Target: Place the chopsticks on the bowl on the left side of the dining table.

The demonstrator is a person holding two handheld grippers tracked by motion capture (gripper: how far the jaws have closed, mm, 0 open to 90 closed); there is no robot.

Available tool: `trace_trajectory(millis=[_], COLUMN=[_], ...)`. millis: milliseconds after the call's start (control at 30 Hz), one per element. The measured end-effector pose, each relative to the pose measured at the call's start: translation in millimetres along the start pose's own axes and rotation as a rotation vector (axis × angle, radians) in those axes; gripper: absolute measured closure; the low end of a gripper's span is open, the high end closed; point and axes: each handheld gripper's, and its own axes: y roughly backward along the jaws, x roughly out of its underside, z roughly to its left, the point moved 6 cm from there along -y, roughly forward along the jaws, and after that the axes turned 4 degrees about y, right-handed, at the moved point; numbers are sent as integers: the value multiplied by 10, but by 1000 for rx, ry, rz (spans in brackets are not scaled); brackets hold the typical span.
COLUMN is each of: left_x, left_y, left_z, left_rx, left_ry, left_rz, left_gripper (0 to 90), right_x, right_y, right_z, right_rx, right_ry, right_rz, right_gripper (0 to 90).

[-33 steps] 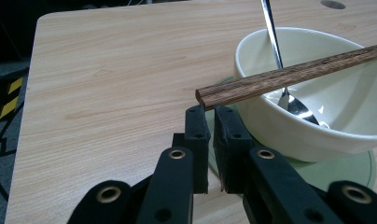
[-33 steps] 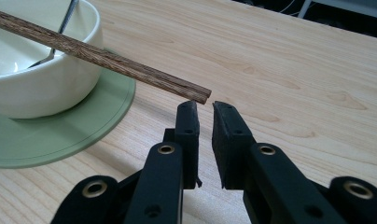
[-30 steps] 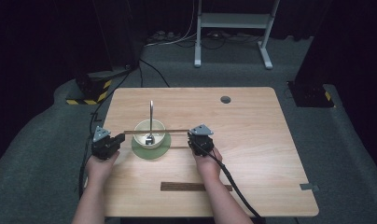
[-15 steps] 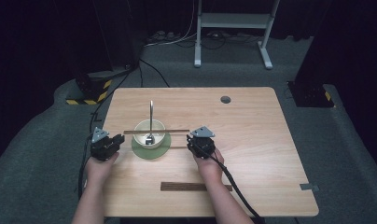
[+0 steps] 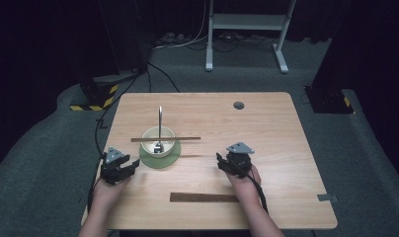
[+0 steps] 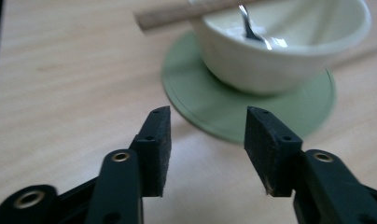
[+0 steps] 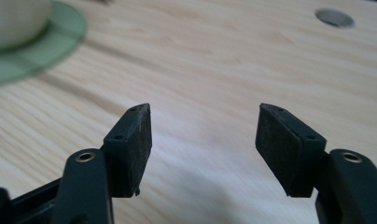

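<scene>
Now both grippers stand apart from the bowl, jaws spread and empty.

Left gripper [image 5: 133, 165] has just been opening; in its own view [image 6: 207, 135] the pads hold nothing, bare table [image 5: 266, 123] between them, with the green saucer [image 6: 210, 112] just beyond the tips and the cream bowl [image 6: 270, 65] sitting on it. A wooden stick [image 5: 165, 139] lies across the bowl's rim, a spoon [image 5: 159, 123] standing inside. Right gripper [image 5: 222, 163], well apart to the bowl's right, has also just been opening; in its view [image 7: 205, 135] the jaws gape over bare wood, the saucer [image 7: 32, 46] off at far left. A dark strip [image 5: 204, 197] lies near the table's front edge, beside the right hand [image 5: 244, 180].
</scene>
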Motion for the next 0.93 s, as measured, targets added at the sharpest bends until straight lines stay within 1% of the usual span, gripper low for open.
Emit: trace_trajectory(millis=[33,67,100,167,200,233,267,333,367,400,433,467,500,533,567,600,633,667,700,733,767,833,867,900,933], left_x=[35,87,142,276,321,376,426,490,506,521,535,541,544,543,541,537,535,534,533,535,536,539,542,541,542], left_y=[21,38,43,39,39,30,20,34,50,58,68,68,70,68,59,55,51,50,49,52,52,59,59,61,63], left_z=[-23,-71,-131,-254,-288,-335,-375,-425,-439,-447,-452,-456,-456,-454,-453,-454,-455,-457,-461,-465,-468,-471,-476,-478,-481], left_rx=[9,19,26,24,21,27,26,7,-3,-7,-12,-12,-19,-25,-27,-29,-28,-28,-26,-23,-21,-16,-10,-8,-8], left_ry=[-1,7,9,-19,-23,-32,-38,-52,-41,-38,-39,-35,-37,-34,-23,-25,-27,-27,-28,-25,-24,-34,-37,-41,-41], left_rz=[7,13,21,55,68,82,94,84,82,74,69,63,63,63,62,63,64,64,61,63,62,61,60,61,63], left_gripper=[480,464,446,392,370,354,335,284,279,272,261,254,248,238,223,217,217,218,224,230,234,240,243,244,244], right_x=[73,127,206,368,474,538,616,755,828,886,940,985,1014,1048,1073,1092,1099,1106,1106,1106,1106,1113,1111,1114,1114], right_y=[36,57,95,169,221,257,304,405,491,553,596,662,694,736,764,788,798,800,801,798,789,790,783,799,795], right_z=[-64,-122,-199,-381,-505,-579,-686,-890,-990,-1070,-1135,-1176,-1210,-1245,-1275,-1285,-1275,-1283,-1271,-1264,-1268,-1287,-1294,-1291,-1294], right_rx=[-3,2,3,19,41,45,54,74,70,68,75,52,60,54,55,46,47,60,66,72,88,83,95,83,92], right_ry=[-4,-3,-11,-21,-22,-21,-20,-51,-83,-84,-95,-111,-103,-97,-87,-78,-89,-90,-107,-108,-98,-108,-124,-125,-118], right_rz=[15,18,32,50,74,92,107,121,137,141,142,159,157,162,159,160,164,168,169,165,155,171,163,182,178], right_gripper=[344,333,325,311,311,311,311,302,300,298,281,280,270,264,254,243,218,198,198,191,170,147,147,144,144])
